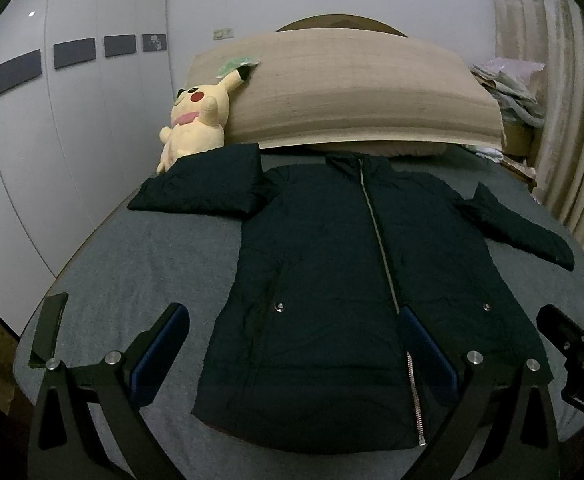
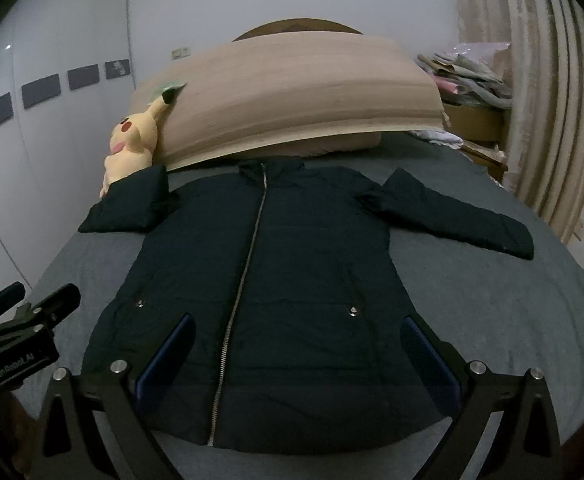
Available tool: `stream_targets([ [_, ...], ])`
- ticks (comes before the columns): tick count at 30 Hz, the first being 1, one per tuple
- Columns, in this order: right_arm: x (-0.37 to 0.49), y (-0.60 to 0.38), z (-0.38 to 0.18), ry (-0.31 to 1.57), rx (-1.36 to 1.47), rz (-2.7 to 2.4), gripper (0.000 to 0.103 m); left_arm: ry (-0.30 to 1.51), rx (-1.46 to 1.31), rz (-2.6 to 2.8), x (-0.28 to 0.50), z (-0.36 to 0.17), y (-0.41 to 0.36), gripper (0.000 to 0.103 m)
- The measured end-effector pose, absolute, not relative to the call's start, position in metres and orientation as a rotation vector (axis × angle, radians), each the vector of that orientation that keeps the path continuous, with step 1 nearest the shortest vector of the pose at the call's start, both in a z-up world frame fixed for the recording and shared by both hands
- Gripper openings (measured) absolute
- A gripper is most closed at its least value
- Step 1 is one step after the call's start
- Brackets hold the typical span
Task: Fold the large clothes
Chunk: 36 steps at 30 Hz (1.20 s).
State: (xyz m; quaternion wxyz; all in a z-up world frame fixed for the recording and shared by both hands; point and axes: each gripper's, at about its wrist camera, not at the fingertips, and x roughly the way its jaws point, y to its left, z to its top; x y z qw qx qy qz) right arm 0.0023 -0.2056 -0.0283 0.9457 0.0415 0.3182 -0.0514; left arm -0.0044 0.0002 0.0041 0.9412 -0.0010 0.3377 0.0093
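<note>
Both grippers are spread wide and hold nothing: your left gripper (image 1: 292,344) fills the bottom of the left wrist view, its blue pads (image 1: 160,354) apart over the lower half of the jacket (image 1: 331,264), and your right gripper (image 2: 299,354) sits the same way at the bottom of the right wrist view, over the jacket (image 2: 276,272) hem. Neither one touches the fabric as far as you can see. Jacket is dark, zipped up, lying flat face-up in the centre of both frames on the grey bed cover (image 1: 132,264), collar toward the top of the frame, hem toward you. Its sleeve at centre left (image 1: 204,184) is folded back on itself; the sleeve at centre right (image 1: 527,228) stretches out straight. Yellow plush toy (image 1: 196,120) sits upper left of the jacket, touching the folded sleeve, leaning on the long beige pillow (image 1: 351,88) across the top. Pile of clothes (image 1: 507,88) at upper right, beside the curtain (image 1: 563,112). Your right gripper's body also shows at the lower right edge of the left view.
</note>
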Motion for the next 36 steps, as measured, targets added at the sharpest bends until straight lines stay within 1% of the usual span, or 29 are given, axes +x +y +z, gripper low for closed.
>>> stream_targets([
  [36, -0.0019, -0.2014, -0.0245, 0.642, 0.068, -0.101, 0.103, 0.665, -0.008, 0.022, -0.009, 0.0088, 0.0027, 0.103],
])
